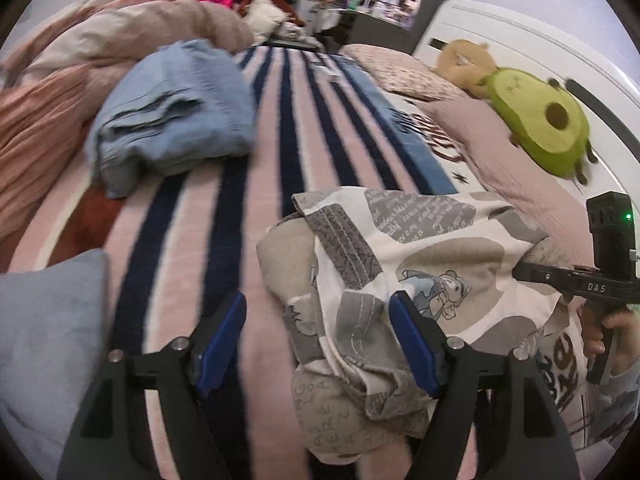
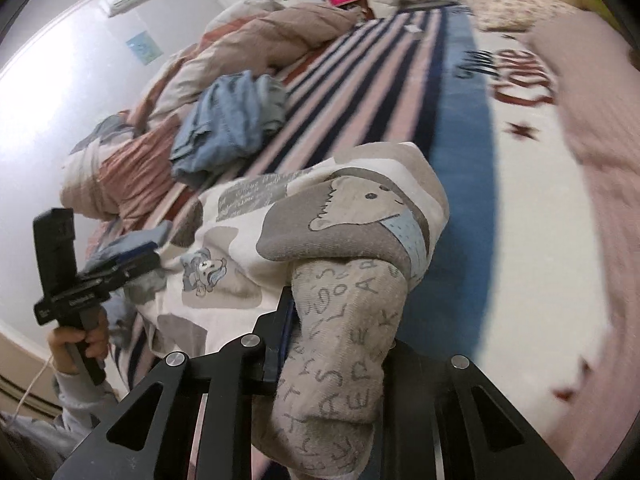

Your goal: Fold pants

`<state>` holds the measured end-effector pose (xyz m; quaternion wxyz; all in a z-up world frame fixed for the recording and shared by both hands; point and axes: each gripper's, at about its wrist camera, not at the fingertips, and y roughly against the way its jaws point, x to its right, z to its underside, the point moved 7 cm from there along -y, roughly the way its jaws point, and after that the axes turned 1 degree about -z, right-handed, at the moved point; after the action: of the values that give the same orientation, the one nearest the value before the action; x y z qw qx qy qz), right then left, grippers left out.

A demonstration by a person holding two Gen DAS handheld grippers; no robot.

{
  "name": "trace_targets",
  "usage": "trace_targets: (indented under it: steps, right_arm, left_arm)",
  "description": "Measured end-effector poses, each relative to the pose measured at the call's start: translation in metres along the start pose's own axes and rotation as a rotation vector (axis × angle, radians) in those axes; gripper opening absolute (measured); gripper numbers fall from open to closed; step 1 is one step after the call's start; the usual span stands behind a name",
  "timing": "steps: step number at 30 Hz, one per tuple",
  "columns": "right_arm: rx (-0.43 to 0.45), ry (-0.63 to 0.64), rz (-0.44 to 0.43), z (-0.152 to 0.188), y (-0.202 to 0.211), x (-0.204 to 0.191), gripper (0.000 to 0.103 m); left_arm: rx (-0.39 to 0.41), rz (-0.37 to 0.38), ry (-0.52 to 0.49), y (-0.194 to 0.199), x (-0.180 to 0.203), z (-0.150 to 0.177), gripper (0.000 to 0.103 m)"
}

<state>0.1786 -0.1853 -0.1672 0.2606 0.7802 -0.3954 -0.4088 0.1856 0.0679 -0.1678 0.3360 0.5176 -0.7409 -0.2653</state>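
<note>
The pants (image 1: 404, 260) are cream and grey with bear prints and lettering, bunched on the striped bed. In the left wrist view my left gripper (image 1: 318, 344) is open, its blue pads (image 1: 224, 344) wide apart, with part of the pants lying between them near the right pad. In the right wrist view my right gripper (image 2: 340, 332) is shut on a grey lettered fold of the pants (image 2: 344, 240) and holds it raised. The left gripper also shows in the right wrist view (image 2: 120, 264) at the pants' far edge, and the right gripper shows at the right of the left wrist view (image 1: 560, 280).
A folded light-blue garment (image 1: 172, 108) lies on the striped blanket (image 1: 224, 208) further up. A rumpled pink duvet (image 1: 60, 92) lies to the left. An avocado plush (image 1: 540, 120), a bear plush and pillows sit by the white headboard. A grey cushion (image 1: 44, 332) is at the near left.
</note>
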Motion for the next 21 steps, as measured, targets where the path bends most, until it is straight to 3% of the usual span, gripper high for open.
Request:
trace_targets:
  steps: [4, 7, 8, 13, 21]
  right_arm:
    - [-0.028, 0.015, 0.035, 0.013, 0.011, 0.015, 0.032]
    - [-0.013, 0.037, 0.061, 0.015, 0.013, 0.02, 0.056]
    - [-0.003, 0.04, 0.054, 0.014, 0.014, 0.02, 0.059]
    - [-0.01, 0.044, 0.031, 0.012, 0.008, 0.023, 0.066]
    - [-0.063, 0.025, -0.024, 0.02, -0.015, 0.029, 0.068]
  left_arm:
    - [-0.001, 0.076, 0.013, -0.005, 0.023, -0.007, 0.087]
    - [-0.015, 0.103, 0.008, -0.015, 0.035, -0.01, 0.088]
    - [-0.022, 0.09, 0.003, -0.019, 0.036, -0.011, 0.088]
    - [-0.065, 0.048, -0.016, -0.038, 0.034, -0.004, 0.088]
    - [-0.098, 0.018, -0.038, -0.059, 0.024, 0.01, 0.088]
